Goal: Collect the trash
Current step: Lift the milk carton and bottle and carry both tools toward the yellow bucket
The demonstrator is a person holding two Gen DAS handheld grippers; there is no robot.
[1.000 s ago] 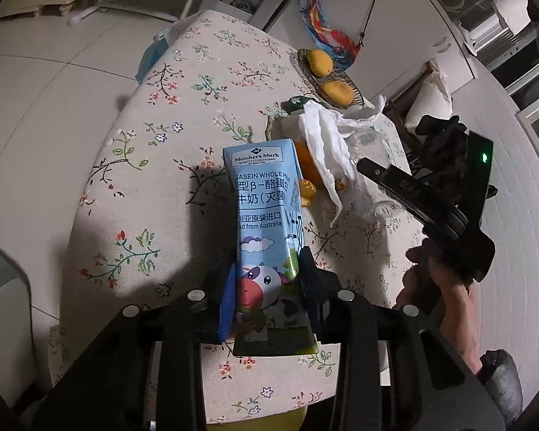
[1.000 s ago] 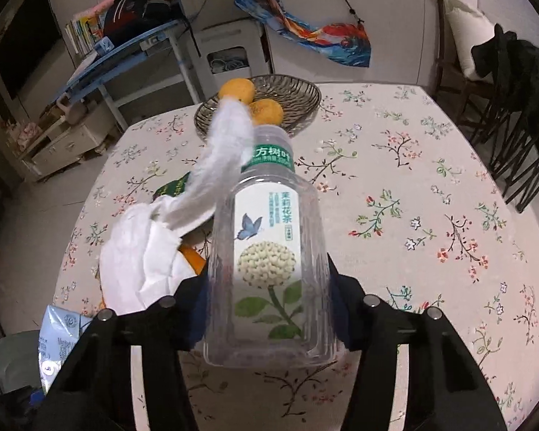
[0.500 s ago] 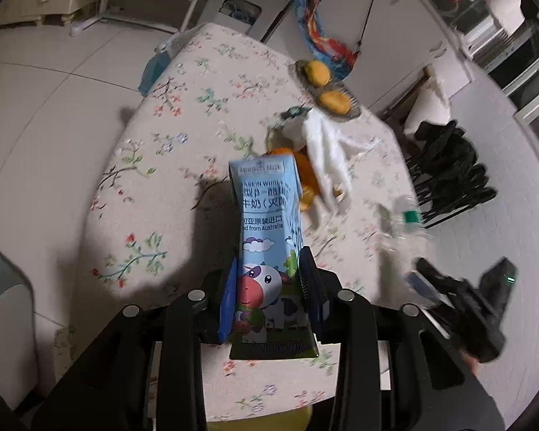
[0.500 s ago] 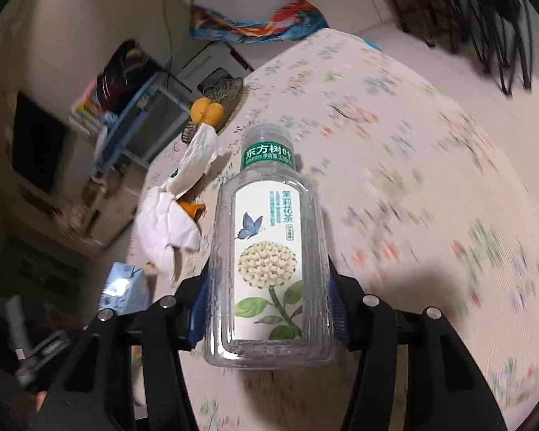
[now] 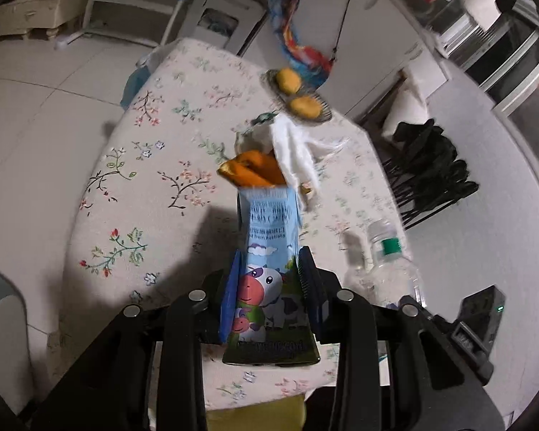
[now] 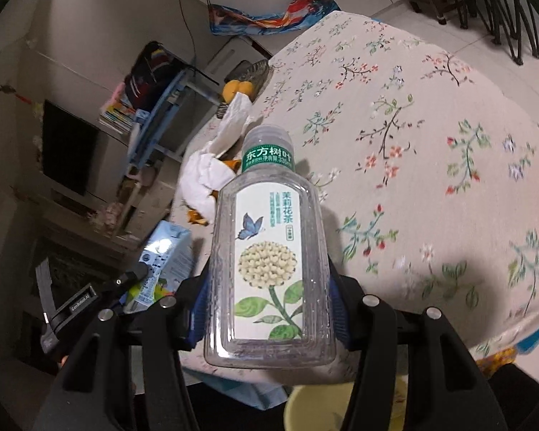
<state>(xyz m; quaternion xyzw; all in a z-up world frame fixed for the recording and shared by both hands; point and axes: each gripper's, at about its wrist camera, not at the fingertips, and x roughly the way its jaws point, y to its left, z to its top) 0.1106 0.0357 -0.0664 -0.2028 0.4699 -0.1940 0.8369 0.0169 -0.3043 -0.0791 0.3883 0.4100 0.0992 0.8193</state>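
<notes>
My left gripper (image 5: 269, 287) is shut on a blue milk carton (image 5: 269, 251) with a cow picture, held above the near edge of the floral table (image 5: 154, 165). My right gripper (image 6: 269, 305) is shut on a clear plastic tea bottle (image 6: 269, 251) with a green band and flower label; the bottle also shows in the left wrist view (image 5: 391, 265). The carton shows at the left of the right wrist view (image 6: 169, 251). White crumpled tissue (image 5: 294, 147) and orange peel (image 5: 251, 172) lie on the table beyond the carton.
A yellow bin rim shows below both grippers (image 5: 255, 413), (image 6: 319, 406). A wire basket with two oranges (image 5: 298, 93) sits at the table's far side. Black chairs (image 5: 427, 172) stand to the right. A blue shelf (image 6: 161, 115) and dark TV (image 6: 68, 151) stand off the table.
Both grippers have pulled back toward the table's near edge over the yellow bin. The right gripper with the bottle has come close beside the left one.
</notes>
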